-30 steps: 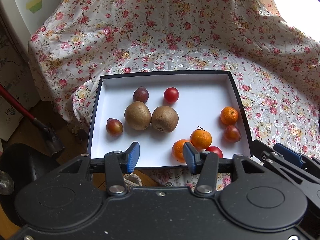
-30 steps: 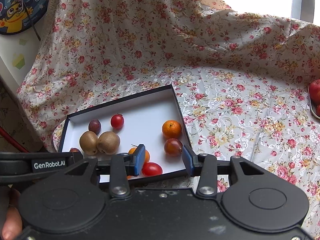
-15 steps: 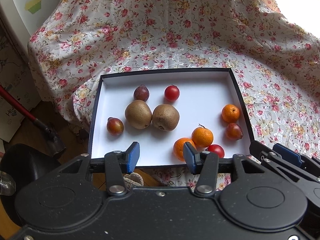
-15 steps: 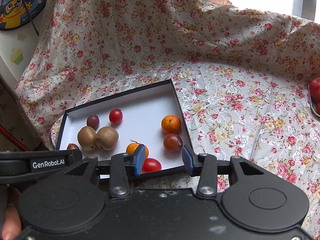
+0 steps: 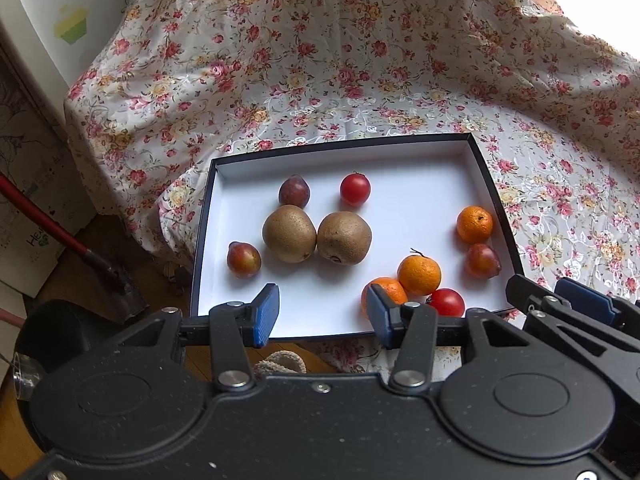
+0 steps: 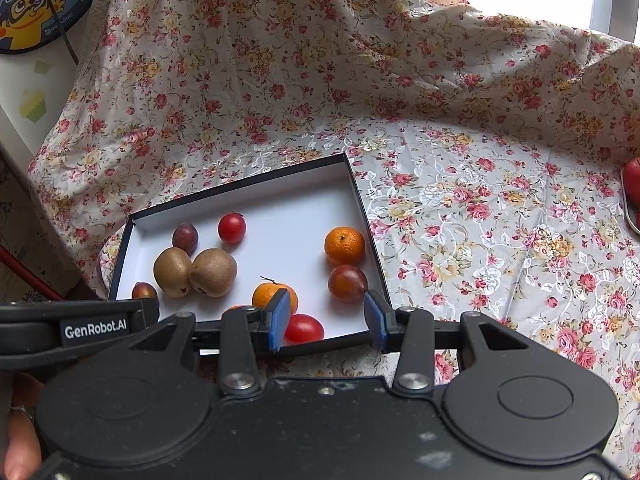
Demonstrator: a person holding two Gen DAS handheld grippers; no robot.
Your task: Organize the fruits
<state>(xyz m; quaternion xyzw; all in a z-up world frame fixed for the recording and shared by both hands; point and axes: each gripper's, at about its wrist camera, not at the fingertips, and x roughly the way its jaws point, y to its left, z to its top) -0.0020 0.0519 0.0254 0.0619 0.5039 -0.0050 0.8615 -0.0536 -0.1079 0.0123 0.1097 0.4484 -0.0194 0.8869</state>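
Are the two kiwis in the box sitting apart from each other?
No, the two kiwis sit side by side and touch, near the middle of the box.

Bare white floor is lying open in the box's (image 5: pixel 486 184) upper right; two kiwis (image 5: pixel 316 234) are blocking its centre.

A home: floral cloth (image 5: pixel 320 80) draped over furniture (cartoon dartboard (image 6: pixel 28 4) behind).
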